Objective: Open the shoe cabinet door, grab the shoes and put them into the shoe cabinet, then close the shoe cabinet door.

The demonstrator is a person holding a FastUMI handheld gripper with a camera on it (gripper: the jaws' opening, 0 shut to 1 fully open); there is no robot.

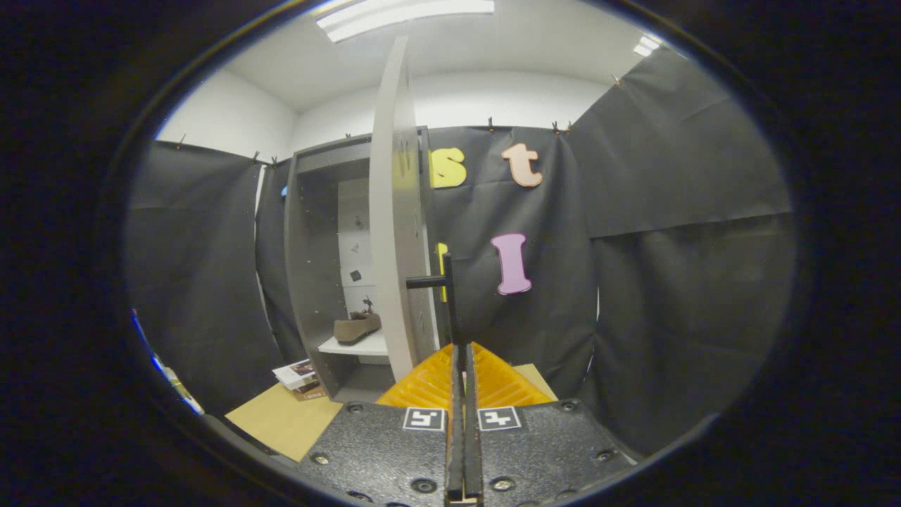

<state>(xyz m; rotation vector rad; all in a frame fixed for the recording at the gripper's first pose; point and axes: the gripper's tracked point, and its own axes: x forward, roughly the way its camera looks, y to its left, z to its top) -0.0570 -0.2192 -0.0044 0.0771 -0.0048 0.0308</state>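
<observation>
Grey flat cabinet door (394,211) ajar, brown soft shoe (357,327) on shelf, gripper (462,352) fingers clamped on slim bar handle (448,296).

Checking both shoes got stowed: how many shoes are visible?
1: a brown shoe on the cabinet shelf, behind the open door. Another may be hidden. Gripper clamps the handle.

You've got matt laminated board on the shoe cabinet (310,267) and its door (394,211). Door handle (445,296) is a matt dark bar, gripper (462,359) fingers pinched on it. Shoe (357,327) looks soft suede-like. Floor board (281,419) reads smooth cardboard or wood. Wall cloth (669,282) is creased matt fabric.
</observation>
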